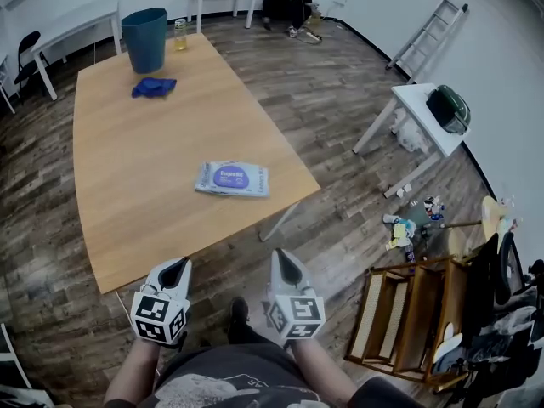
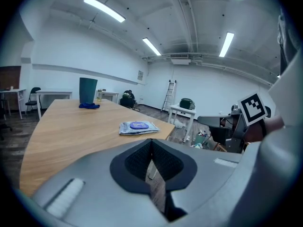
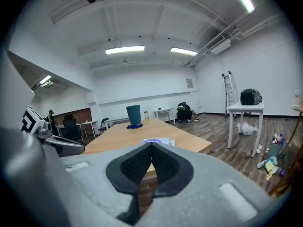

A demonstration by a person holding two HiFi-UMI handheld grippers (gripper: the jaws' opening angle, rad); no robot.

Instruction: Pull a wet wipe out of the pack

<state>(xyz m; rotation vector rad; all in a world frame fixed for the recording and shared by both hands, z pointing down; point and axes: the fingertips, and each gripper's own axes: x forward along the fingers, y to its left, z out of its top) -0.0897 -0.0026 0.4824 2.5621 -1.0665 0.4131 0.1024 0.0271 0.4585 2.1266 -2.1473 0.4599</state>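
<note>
Both closed: left hand-held gripper (image 1: 176,267), right hand-held gripper (image 1: 285,262) | wipe pack (image 1: 232,178) on table (image 1: 127,194) | bin (image 1: 145,39), cloth (image 1: 154,86) beyond

I count one wipe pack (image 1: 232,178), one blue cloth (image 1: 154,86), one teal bin (image 1: 145,39), one bottle (image 1: 180,34), and two of mine: left tool (image 1: 173,268), right tool (image 1: 285,259).

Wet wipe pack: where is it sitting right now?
Head view: the wet wipe pack lies flat on the wooden table near its right edge, closer than the blue cloth and teal bin.
</note>
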